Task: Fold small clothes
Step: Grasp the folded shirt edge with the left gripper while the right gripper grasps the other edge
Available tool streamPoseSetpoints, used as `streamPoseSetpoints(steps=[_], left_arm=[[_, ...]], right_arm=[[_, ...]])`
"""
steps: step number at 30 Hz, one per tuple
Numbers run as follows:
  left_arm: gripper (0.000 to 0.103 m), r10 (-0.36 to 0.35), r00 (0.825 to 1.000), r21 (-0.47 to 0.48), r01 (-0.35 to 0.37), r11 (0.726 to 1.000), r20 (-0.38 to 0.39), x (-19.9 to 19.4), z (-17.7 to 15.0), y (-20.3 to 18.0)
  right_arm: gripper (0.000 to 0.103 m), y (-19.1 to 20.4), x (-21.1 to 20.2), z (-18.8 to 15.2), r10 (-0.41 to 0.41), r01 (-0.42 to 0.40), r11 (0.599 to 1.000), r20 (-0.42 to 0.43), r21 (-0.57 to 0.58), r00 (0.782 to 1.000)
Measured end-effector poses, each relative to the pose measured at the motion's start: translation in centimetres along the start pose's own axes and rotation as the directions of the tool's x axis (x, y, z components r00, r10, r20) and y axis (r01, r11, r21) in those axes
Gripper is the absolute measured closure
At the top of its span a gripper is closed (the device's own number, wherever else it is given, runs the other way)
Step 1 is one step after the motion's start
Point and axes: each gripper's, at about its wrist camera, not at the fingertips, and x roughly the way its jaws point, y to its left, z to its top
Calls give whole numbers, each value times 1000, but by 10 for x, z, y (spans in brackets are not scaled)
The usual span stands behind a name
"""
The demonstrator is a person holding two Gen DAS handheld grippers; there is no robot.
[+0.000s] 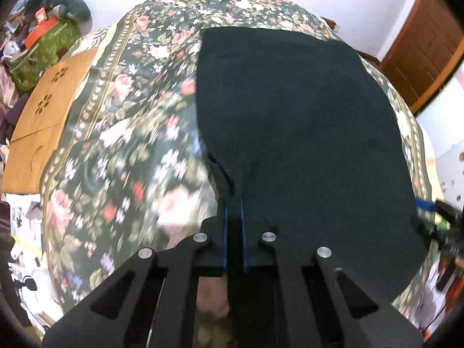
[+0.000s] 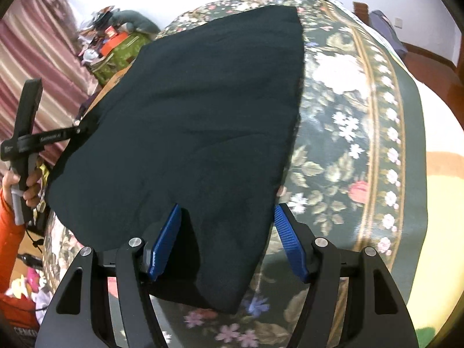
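One dark cloth (image 2: pixel 203 121), judged light, limp and non-slip, lies flat on the bedspread (image 2: pixel 362 145); left gripper (image 1: pixel 234 211) is pinched on its near-left edge, right gripper (image 2: pixel 227 223) spread wide astride its near-right corner, the sound place to grip

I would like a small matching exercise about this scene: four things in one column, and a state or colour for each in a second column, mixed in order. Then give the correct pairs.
Things:
1. left gripper
2. right gripper
3. garment
4. bedspread

States or colours:
A. floral pattern
B. jaws wide apart, astride the cloth's near corner
C. plain dark, lying spread out
D. jaws closed on the cloth's edge

Pairs: 1-D, 2-B, 3-C, 4-A
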Motion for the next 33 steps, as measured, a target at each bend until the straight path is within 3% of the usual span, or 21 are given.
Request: streamPoseSetpoints(steps=[3, 5, 8, 13, 19, 22, 24, 27, 30, 31, 32, 33], left_arm=[[84, 34, 999, 34, -34, 999, 16, -16, -17, 0], [59, 54, 998, 41, -55, 998, 24, -26, -24, 2], [35, 41, 998, 37, -43, 998, 56, -45, -34, 6], [29, -19, 999, 14, 18, 1000, 41, -62, -52, 7], [29, -146, 989, -59, 144, 988, -33, -51, -73, 7], [29, -216, 974, -69, 211, 975, -67, -44, -83, -2], [30, -194, 980, -47, 191, 980, -48, -44, -85, -10], [40, -184, 982, -28, 183, 983, -29, -44, -85, -20], [60, -199, 980, -21, 198, 980, -19, -47, -85, -25], [72, -206, 978, -24, 206, 978, -17, -48, -84, -25], [82, -220, 975, -30, 220, 975, -17, -49, -83, -24], [83, -225, 974, -33, 224, 974, -17, -49, -81, -23]], right_arm=[[40, 7, -4, -1, -9, 9, 1000, -2, -24, 1000], [40, 8, -9, -2, -15, 15, 999, 0, -31, 1000], [40, 8, -18, -1, -29, 30, 998, 20, -50, 999], [40, 2, -24, -7, -40, 41, 997, 25, -69, 999], [40, -7, -4, -18, -6, 6, 1000, -39, -12, 999], [38, -10, 1, -20, 26, -26, 999, -37, 19, 999], [41, -10, 2, -20, 36, -36, 999, -37, 21, 999], [51, -8, 3, -21, 57, -57, 998, -36, 11, 998], [76, 4, 1, -22, 68, -69, 997, -25, -22, 997], [86, 8, 0, -23, 68, -68, 997, -24, -32, 997], [87, 10, -1, -22, 79, -80, 996, -25, -42, 997], [89, 13, -1, -20, 85, -86, 995, -28, -54, 996]])
